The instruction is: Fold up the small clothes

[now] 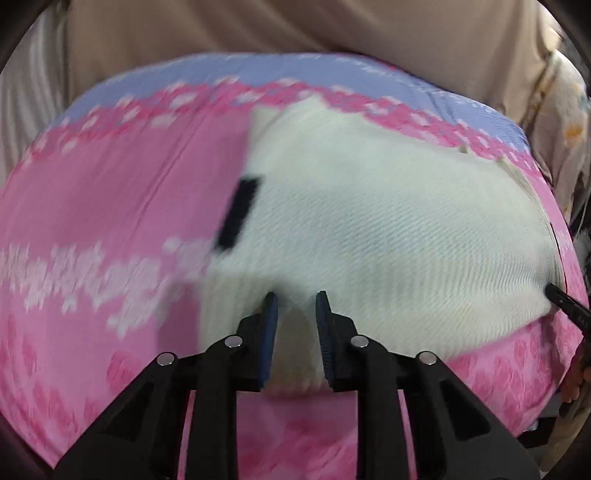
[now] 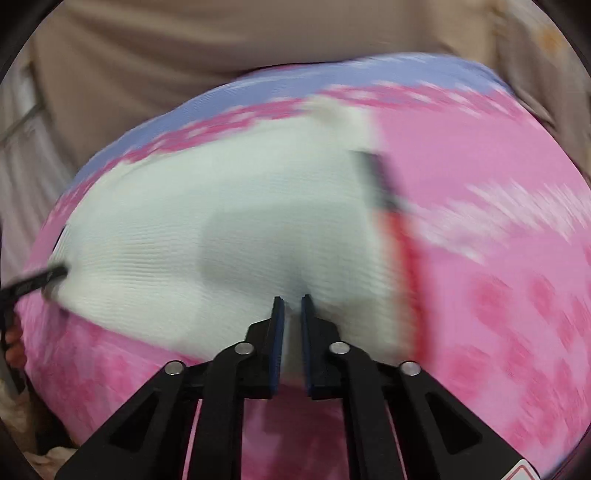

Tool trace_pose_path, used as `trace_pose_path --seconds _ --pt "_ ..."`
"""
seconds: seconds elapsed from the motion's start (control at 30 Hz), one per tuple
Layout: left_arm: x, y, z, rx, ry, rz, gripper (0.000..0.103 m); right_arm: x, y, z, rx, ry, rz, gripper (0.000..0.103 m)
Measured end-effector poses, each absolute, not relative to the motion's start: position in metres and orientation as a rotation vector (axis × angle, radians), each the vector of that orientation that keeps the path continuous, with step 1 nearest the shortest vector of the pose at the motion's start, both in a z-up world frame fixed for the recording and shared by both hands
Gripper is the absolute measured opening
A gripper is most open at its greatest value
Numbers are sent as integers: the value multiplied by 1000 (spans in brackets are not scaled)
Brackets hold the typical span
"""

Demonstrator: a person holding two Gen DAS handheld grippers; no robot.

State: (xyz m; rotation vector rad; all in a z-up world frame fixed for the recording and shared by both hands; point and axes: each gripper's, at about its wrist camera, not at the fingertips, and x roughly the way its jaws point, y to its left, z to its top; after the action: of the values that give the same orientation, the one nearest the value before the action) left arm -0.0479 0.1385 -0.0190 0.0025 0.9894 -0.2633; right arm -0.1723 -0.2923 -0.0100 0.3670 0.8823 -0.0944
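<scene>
Garment: white ribbed knit cloth (image 1: pixel 369 221), spread flat on pink floral bedsheet with lilac border (image 1: pixel 110 206), directly ahead of both claws.
Left gripper (image 1: pixel 296 295): jaws narrow, a fold of the near hem pinched between the pads.
Right gripper (image 2: pixel 293 298): jaws nearly together, clamped on the near hem.
Black patch (image 1: pixel 238 214): on the cloth's edge, ahead-left of the left claw.
Background: beige fabric (image 1: pixel 258 26) beyond the sheet.
Image quality: motion blur in both views.

The small white garment (image 1: pixel 369 229) is of ribbed knit cloth and has a black patch (image 1: pixel 240 210) at one edge. It lies spread on the pink flowered bedcover (image 1: pixel 110 192), with its near edge pinched up at two places.
</scene>
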Motion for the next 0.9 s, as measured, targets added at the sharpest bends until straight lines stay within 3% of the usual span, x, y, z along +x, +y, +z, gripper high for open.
trace_pose_path --seconds 0.13,0.2,0.27,0.43,0.57,0.6,0.67,0.73,0.77,0.8,0.83,0.87,0.9 --pt "-61 141 -14 -21 984 -233 19 -184 -300 4 377 851 -153 1" --pt "-62 129 4 -46 944 -269 19 -170 -284 27 348 786 -116 16" --pt "-58 110 27 -35 874 -325 20 -146 -265 48 329 737 -20 16" --pt "-10 52 46 11 788 -367 37 -59 -202 59 224 733 142 20" --pt "43 38 12 19 881 -295 37 -4 -216 23 171 853 75 19" --pt "54 46 3 27 898 -258 37 -2 -233 18 183 861 30 8" --pt "66 73 -2 -6 882 -239 35 -2 -281 11 290 858 -12 3" --pt "71 103 0 -58 884 -227 19 -17 -332 12 397 828 -108 0" --pt "71 114 1 -92 890 -233 17 -25 -345 13 450 809 -103 0" --pt "71 125 4 -138 894 -247 17 -35 -355 19 474 787 -133 2" --pt "72 131 7 -160 893 -253 18 -40 -357 26 442 765 -199 27" --pt "72 132 11 -169 889 -247 19 -43 -355 35 407 733 -215 34" --pt "75 129 18 -159 875 -245 29 -42 -353 39 408 719 -177 40"
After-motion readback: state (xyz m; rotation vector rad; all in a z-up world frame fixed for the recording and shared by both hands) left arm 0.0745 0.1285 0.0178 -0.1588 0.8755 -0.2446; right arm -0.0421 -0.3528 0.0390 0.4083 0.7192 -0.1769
